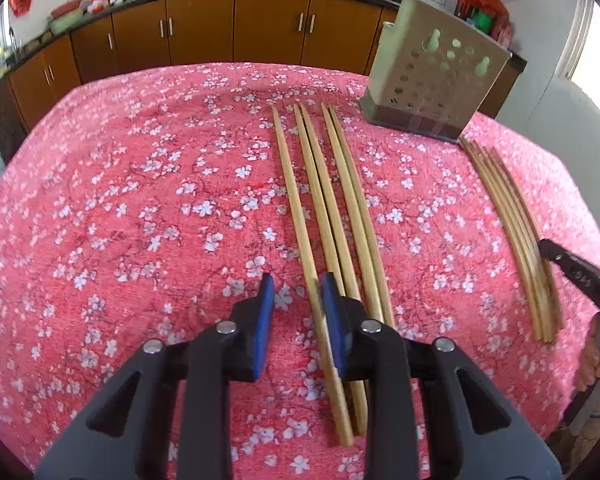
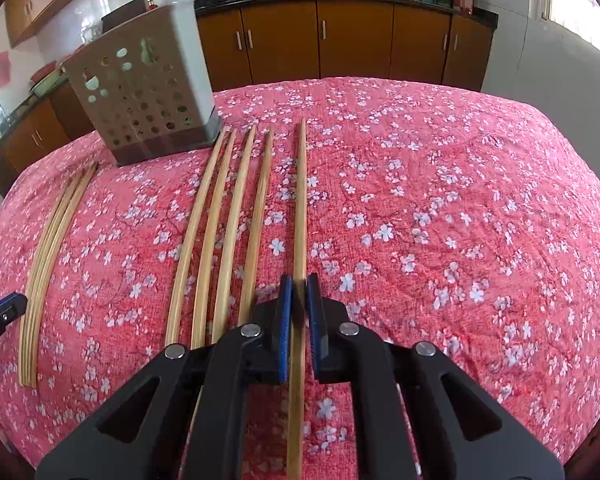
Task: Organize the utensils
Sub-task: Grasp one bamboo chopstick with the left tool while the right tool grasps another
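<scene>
Several wooden chopsticks lie lengthwise on the red floral cloth in two groups: one group under my left gripper, also at the left edge of the right wrist view, and another in front of the metal perforated holder. My left gripper is open just above its group, the leftmost stick between the pads. My right gripper is narrowly open around the rightmost single chopstick, which lies flat on the cloth. The holder also shows at the back right in the left wrist view.
The cloth-covered table drops off at its far edge before brown kitchen cabinets. The right gripper's finger shows at the right edge of the left wrist view, beside the second chopstick group.
</scene>
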A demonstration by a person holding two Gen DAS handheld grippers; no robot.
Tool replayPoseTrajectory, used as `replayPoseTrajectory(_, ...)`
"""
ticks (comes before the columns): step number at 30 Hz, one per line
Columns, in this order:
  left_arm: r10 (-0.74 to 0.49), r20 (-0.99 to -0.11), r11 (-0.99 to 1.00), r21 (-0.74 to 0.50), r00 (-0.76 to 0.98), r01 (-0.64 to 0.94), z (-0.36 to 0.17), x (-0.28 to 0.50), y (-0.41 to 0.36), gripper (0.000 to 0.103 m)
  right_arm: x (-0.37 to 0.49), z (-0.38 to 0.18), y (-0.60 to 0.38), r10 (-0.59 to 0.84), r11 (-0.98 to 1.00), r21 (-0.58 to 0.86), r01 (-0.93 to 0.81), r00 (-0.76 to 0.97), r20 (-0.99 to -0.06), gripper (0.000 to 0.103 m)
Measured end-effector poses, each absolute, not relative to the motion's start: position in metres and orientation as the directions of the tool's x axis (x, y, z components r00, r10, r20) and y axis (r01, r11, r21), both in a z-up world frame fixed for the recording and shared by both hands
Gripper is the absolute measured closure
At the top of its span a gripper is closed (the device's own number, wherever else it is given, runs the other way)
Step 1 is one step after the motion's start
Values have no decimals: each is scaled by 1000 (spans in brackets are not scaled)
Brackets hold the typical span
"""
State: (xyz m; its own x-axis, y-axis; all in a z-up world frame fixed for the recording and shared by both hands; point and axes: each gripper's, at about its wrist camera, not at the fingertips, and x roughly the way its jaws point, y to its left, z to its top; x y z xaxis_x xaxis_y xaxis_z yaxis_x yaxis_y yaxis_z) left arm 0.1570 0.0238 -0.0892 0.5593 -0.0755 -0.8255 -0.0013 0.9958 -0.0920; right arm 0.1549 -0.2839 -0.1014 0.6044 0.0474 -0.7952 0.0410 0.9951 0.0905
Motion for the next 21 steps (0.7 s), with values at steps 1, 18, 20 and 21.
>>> replayPoseTrajectory(1, -62, -826, 997, -79, 560, -6, -89, 157, 23, 84, 152, -101, -283, 52, 995, 93, 38, 603, -796, 94)
replayPoseTrajectory(18, 7, -800, 999, -17, 599, -33, -95, 206, 66, 94, 189, -100, -317, -41, 992, 45, 118, 637, -770, 95)
replayPoseTrajectory(20, -7, -786, 1000, -24, 619, -19, -96, 205, 69, 93, 190, -100, -322, -37, 991, 56, 124, 643, -765, 95)
replayPoseTrajectory(21, -20, -785, 999, -41, 619, -19, -96, 205, 71, 93, 189, -100, -322, -34, 990, 61, 125, 645, -764, 95)
